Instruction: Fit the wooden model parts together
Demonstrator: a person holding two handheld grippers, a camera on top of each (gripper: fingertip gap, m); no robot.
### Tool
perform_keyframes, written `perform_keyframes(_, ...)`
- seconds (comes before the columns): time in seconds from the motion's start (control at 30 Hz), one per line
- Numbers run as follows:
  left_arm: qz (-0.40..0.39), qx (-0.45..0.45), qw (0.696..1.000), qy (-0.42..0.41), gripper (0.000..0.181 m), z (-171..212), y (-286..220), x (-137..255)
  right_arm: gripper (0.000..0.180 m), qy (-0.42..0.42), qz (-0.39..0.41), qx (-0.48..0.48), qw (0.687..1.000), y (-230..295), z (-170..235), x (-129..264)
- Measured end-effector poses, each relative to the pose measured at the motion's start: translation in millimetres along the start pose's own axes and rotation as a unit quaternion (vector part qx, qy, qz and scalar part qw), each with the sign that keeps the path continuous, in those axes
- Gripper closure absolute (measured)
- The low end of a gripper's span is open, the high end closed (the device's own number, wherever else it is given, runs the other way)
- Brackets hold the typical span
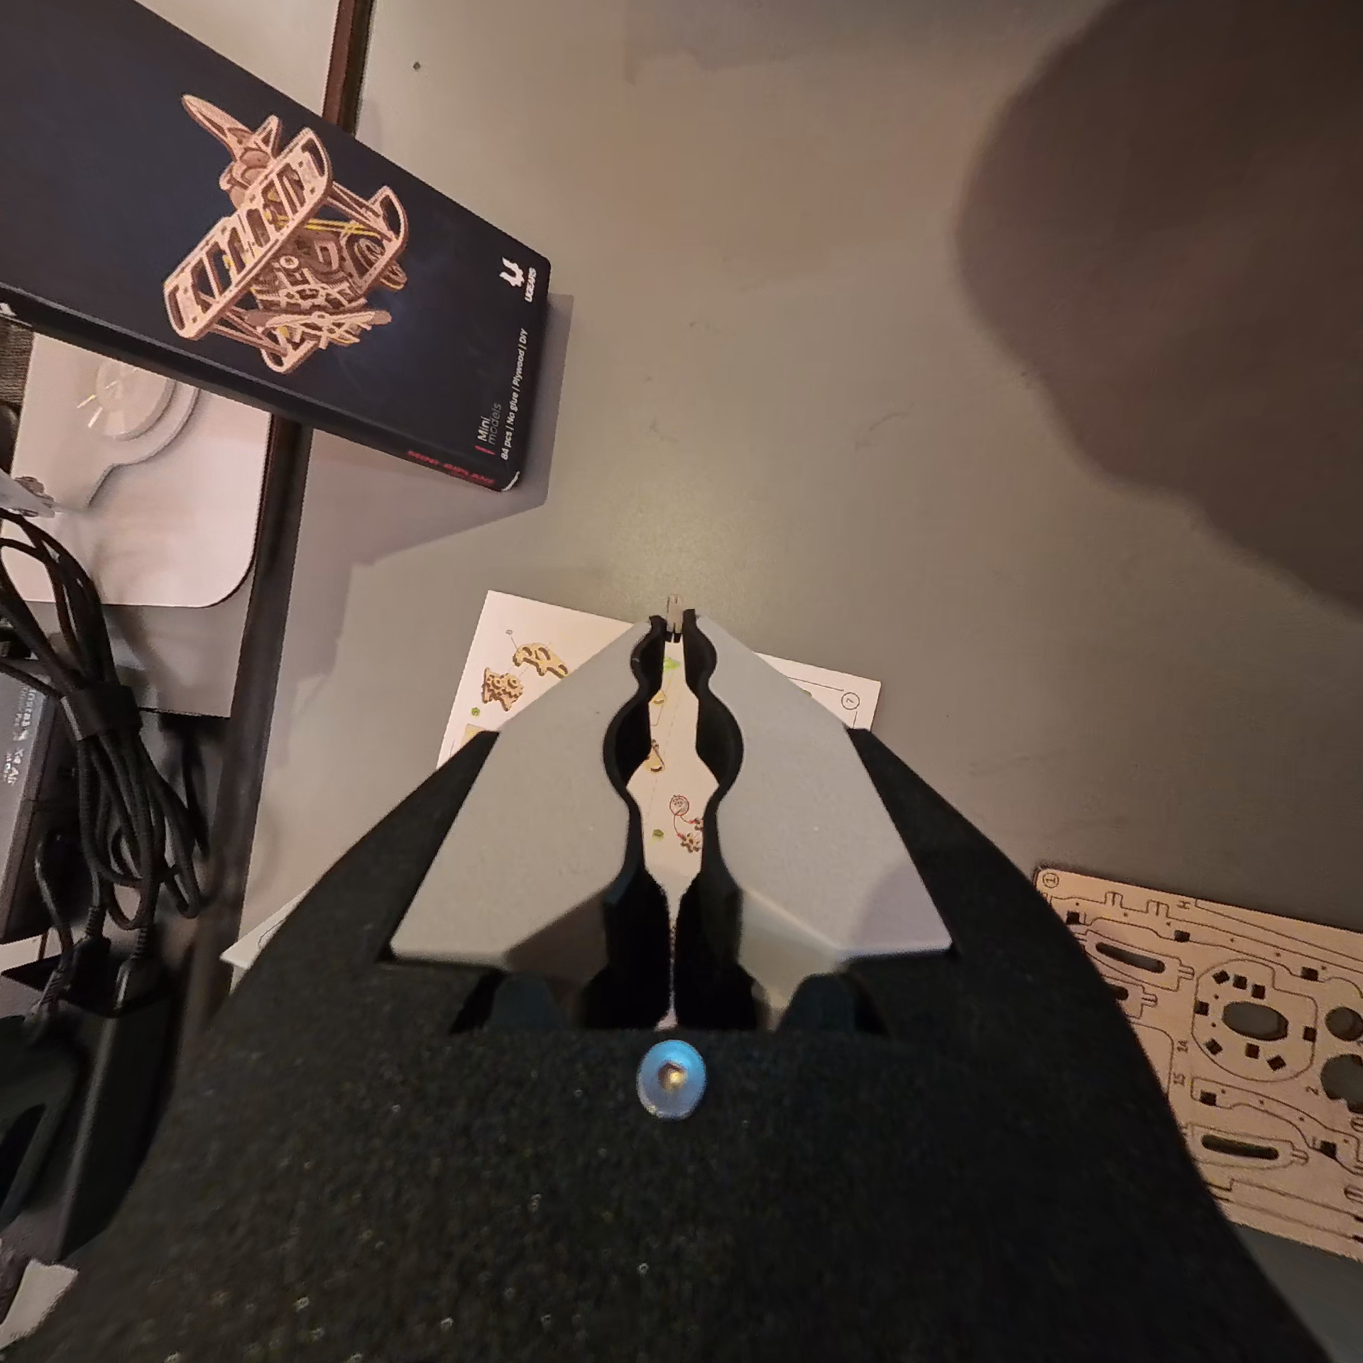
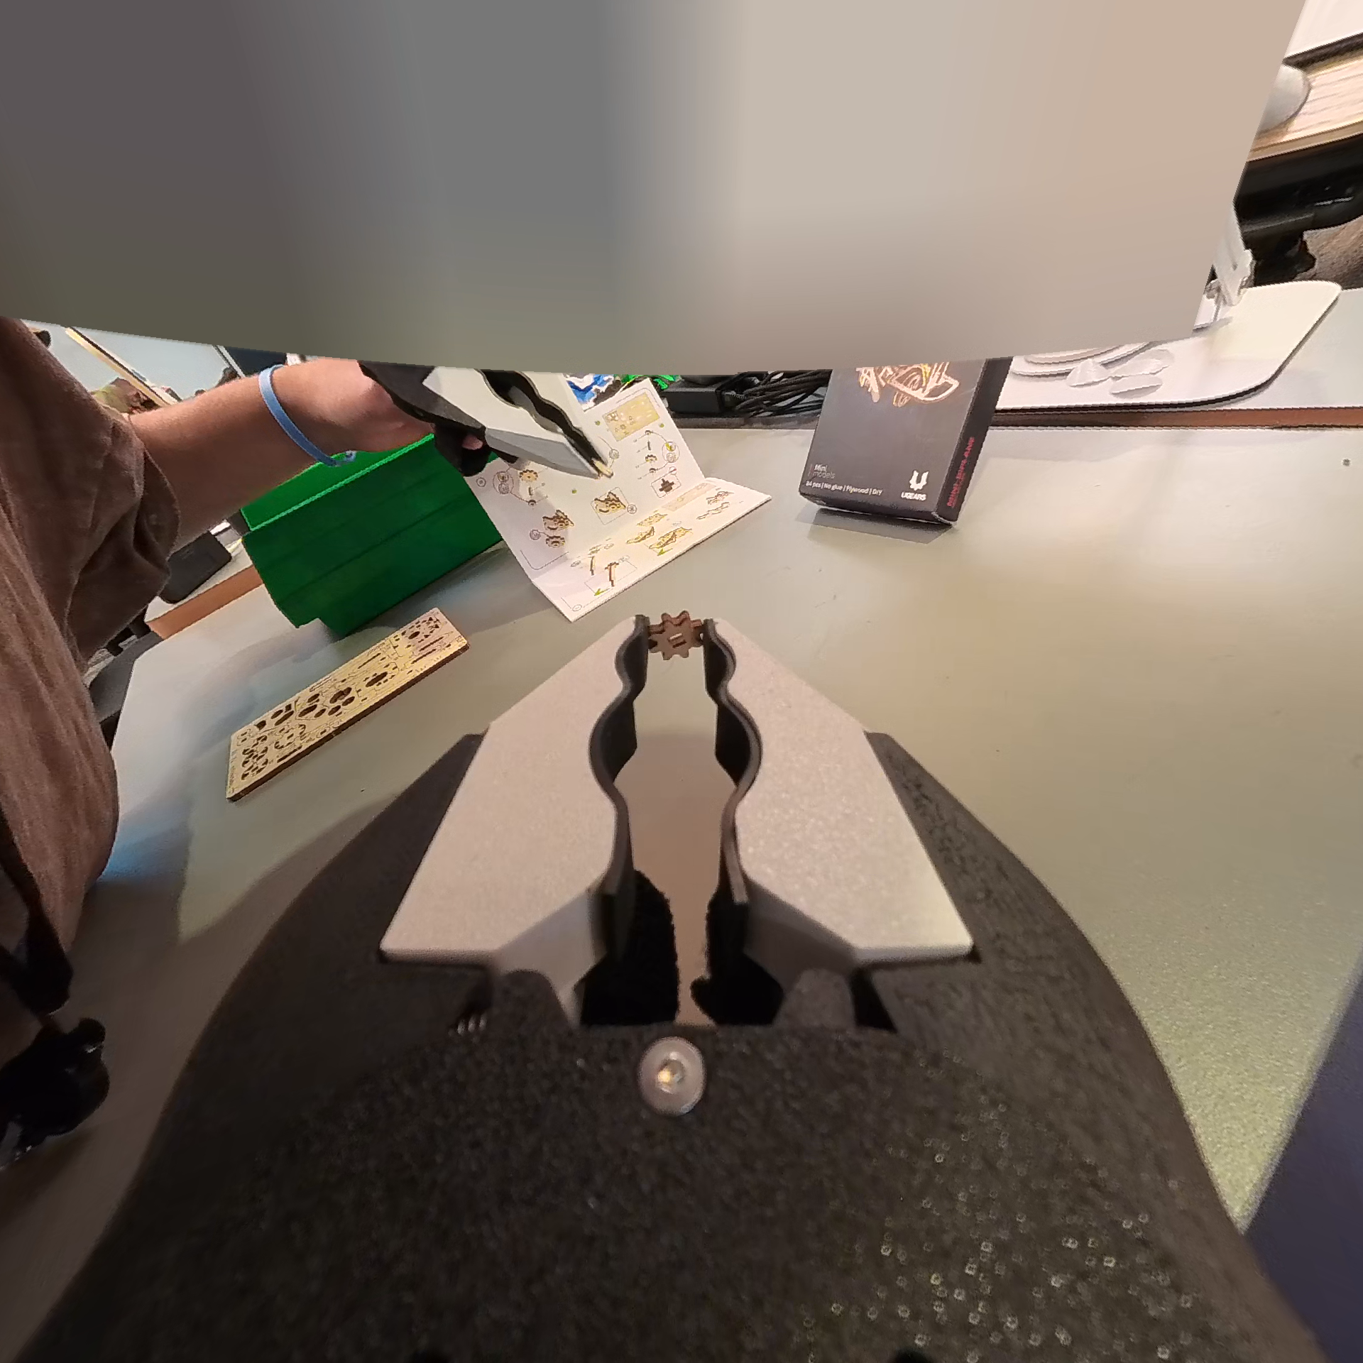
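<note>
Left gripper (image 1: 673,623): we find it clamped on a small pale wooden peg (image 1: 673,609), only its tip showing beyond the jaws, held above the instruction sheet (image 1: 516,664); what the peg is exactly we cannot tell.

Right gripper (image 2: 677,636): closed on a toothed wooden gear (image 2: 675,638), gripped by its rim over the desk (image 2: 1032,701).

Handling, as we judge it: both parts light, stiff, thin plywood, teeth brittle; we hold by edges and press straight.

Surroundings, left to right: green bin (image 2: 369,531), punched plywood sheet (image 2: 339,701), instruction sheet, dark kit box (image 2: 900,442). Nothing stands between the grippers.
</note>
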State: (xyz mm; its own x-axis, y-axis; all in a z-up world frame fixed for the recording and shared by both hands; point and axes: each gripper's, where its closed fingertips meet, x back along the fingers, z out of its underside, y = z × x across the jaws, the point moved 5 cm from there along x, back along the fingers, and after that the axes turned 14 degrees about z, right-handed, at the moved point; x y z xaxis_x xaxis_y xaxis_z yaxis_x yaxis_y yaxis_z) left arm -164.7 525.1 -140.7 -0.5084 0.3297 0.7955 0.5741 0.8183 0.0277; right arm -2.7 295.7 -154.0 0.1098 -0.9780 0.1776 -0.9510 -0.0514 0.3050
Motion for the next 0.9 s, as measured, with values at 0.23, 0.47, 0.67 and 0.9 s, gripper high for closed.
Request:
perform_keyframes(0.23, 0.002, 0.001, 1.000, -0.001, 0.179, 0, 1, -2, 0.166, 0.000, 0.000, 0.000, 1.000, 0, 0, 0)
perform_keyframes(0.47, 0.000, -0.001, 1.000, -0.004, 0.179, -1, 0, 0, 0.166, 0.000, 0.000, 0.000, 1.000, 0, 0, 0)
perform_keyframes(0.67, -0.003, -0.004, 1.000, -0.007, 0.179, -3, -3, 3, 0.166, 0.000, 0.000, 0.000, 1.000, 0, 0, 0)
perform_keyframes(0.9, -0.010, 0.002, 1.000, -0.020, 0.179, -11, -12, 12, 0.166, -0.002, 0.000, 0.002, 1.000, 0, 0, 1)
